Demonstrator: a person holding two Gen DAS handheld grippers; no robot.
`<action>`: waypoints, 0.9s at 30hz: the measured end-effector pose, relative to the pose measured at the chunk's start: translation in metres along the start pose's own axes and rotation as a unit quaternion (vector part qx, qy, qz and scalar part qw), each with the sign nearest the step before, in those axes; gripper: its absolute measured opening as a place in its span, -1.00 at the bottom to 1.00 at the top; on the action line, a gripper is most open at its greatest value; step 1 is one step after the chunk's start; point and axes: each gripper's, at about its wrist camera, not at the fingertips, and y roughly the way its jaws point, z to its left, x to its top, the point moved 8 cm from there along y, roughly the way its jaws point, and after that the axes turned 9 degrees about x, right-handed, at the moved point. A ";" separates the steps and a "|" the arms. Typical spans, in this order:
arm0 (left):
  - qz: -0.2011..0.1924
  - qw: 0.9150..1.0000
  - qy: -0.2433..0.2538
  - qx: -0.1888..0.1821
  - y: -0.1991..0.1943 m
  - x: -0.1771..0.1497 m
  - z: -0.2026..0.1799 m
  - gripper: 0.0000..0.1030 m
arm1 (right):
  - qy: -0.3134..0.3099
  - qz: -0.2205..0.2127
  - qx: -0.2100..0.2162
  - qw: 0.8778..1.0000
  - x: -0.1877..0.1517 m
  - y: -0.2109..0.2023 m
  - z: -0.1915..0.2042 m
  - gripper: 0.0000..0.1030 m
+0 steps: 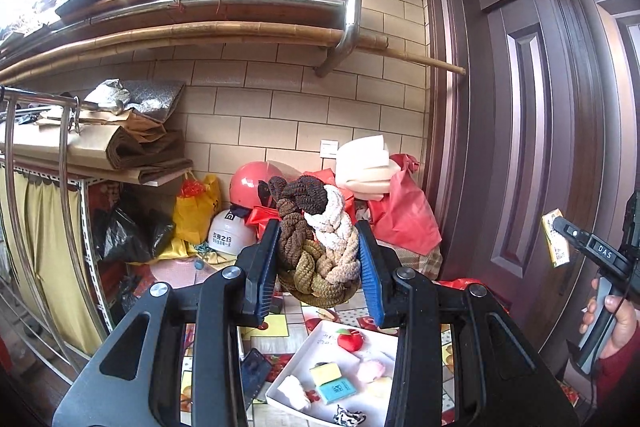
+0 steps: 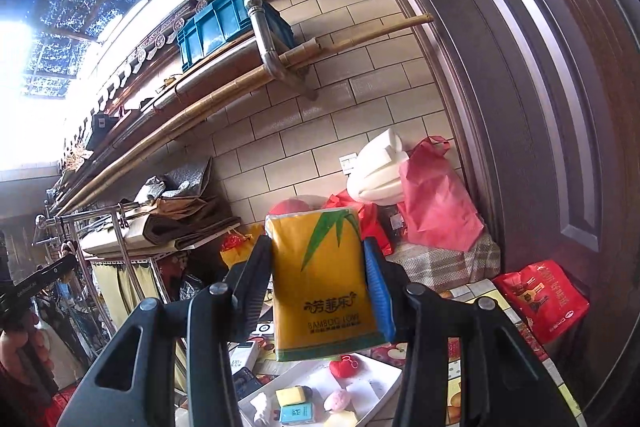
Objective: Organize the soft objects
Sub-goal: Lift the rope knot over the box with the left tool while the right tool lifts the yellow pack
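My left gripper (image 1: 319, 239) is shut on a braided chenille cloth (image 1: 316, 243) of brown, olive and cream, held high above the table. My right gripper (image 2: 316, 247) is shut on a yellow tissue pack (image 2: 322, 279) with a green bamboo print, also held up; it shows at the right edge of the left wrist view (image 1: 555, 237). Below both lies a white tray (image 1: 298, 355) holding a red apple plush (image 1: 350, 339), a pink puff (image 1: 370, 371), yellow and blue sponges (image 1: 332, 381) and a white soft item (image 1: 294, 391). The tray also shows in the right wrist view (image 2: 384, 375).
The table has a fruit-print cloth (image 1: 276, 327). Behind it are red bags (image 1: 404, 215), white foam (image 1: 362, 167), a pink helmet (image 1: 248, 183) and a white helmet (image 1: 230, 231). A brown door (image 1: 540, 107) stands right. A metal rack (image 1: 60, 147) stands left.
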 end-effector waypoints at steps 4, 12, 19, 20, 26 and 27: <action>0.006 1.000 0.000 -0.007 0.009 -0.002 -0.003 -0.30 | -0.005 0.006 0.003 1.000 -0.002 0.006 0.002 -0.12; 0.020 1.000 -0.003 -0.012 0.027 -0.010 -0.001 -0.30 | -0.004 0.023 0.012 1.000 -0.010 0.022 0.002 -0.12; 0.035 0.999 -0.004 -0.015 0.044 -0.017 -0.002 -0.30 | -0.001 0.041 0.019 0.999 -0.019 0.040 0.002 -0.12; 0.037 0.999 -0.004 -0.015 0.046 -0.018 -0.002 -0.30 | -0.001 0.044 0.020 0.999 -0.021 0.042 0.001 -0.12; 0.048 0.999 -0.005 -0.017 0.061 -0.024 -0.004 -0.30 | 0.005 0.058 0.023 0.998 -0.030 0.055 -0.001 -0.12; 0.050 0.999 -0.005 -0.017 0.063 -0.024 -0.005 -0.30 | 0.005 0.060 0.024 0.998 -0.032 0.057 -0.001 -0.12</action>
